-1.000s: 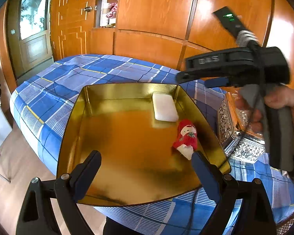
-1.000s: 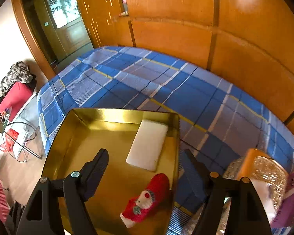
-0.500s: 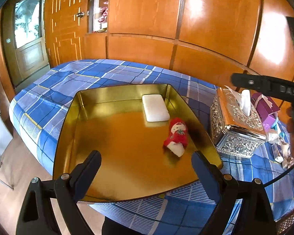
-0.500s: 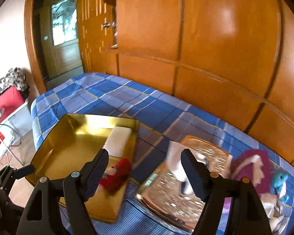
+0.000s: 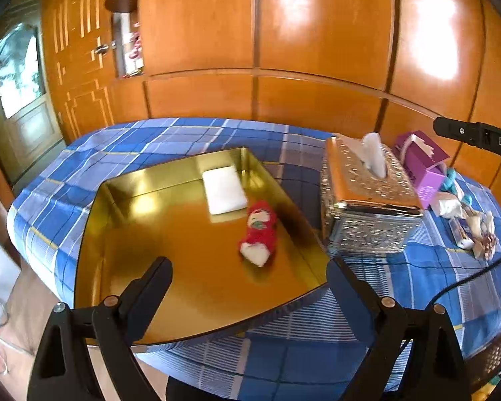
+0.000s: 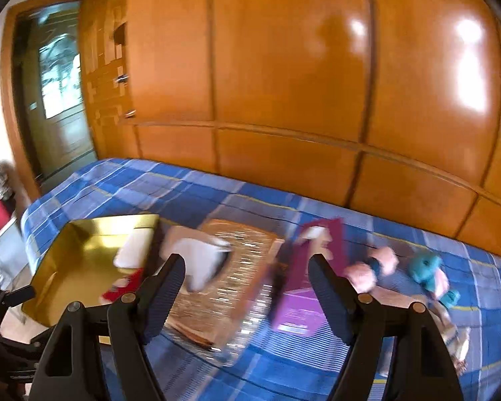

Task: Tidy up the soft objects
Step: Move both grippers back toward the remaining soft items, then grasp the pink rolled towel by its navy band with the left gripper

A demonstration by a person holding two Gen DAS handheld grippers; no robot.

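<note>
— Where are the soft things?
— The red doll and the white pad lie in the gold tray, just ahead of the left tool, whose jaws stand apart, empty.
— And the right tool?
— Jaws apart too, nothing between them; ahead sit the tissue box and purple box, with teal toy to its right, all blurred.

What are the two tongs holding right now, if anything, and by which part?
Nothing is held. The left tongs stand open above the gold tray, and the right tongs stand open above the tissue box, with nothing between the fingers of either.
</note>
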